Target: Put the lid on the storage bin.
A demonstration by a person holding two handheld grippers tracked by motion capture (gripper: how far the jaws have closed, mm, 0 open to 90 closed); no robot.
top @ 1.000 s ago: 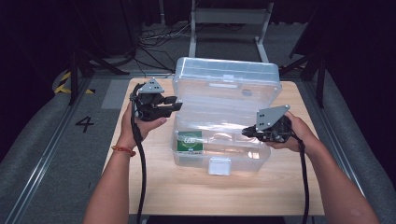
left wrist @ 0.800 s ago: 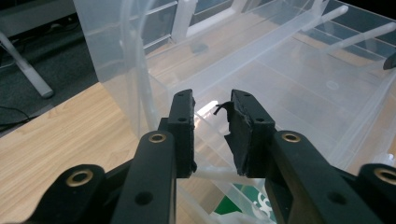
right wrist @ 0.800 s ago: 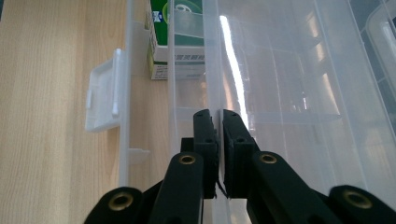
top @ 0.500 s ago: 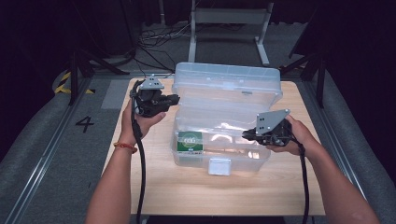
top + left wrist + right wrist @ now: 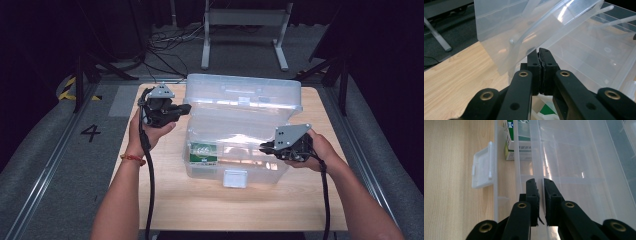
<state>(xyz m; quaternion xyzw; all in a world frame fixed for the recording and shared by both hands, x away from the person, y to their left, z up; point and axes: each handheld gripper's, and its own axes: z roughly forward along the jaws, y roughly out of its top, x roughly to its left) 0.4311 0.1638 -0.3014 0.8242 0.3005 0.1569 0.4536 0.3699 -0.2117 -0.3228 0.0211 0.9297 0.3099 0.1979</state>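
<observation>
Now the clear storage box [image 5: 240,150] sits mid-table, and the left gripper [image 5: 181,109] has its jaws pinched together at the raised lid's [image 5: 243,95] side edge, likely propping it. The right gripper [image 5: 266,147], jaws narrowly clamped on the box's front wall, seems to steady the base; bare table [image 5: 165,200] around leaves room, the white latch [image 5: 235,178] hanging free.

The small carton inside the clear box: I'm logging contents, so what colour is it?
Green and white carton, lying in the clear box; clearest in the right gripper view.
</observation>
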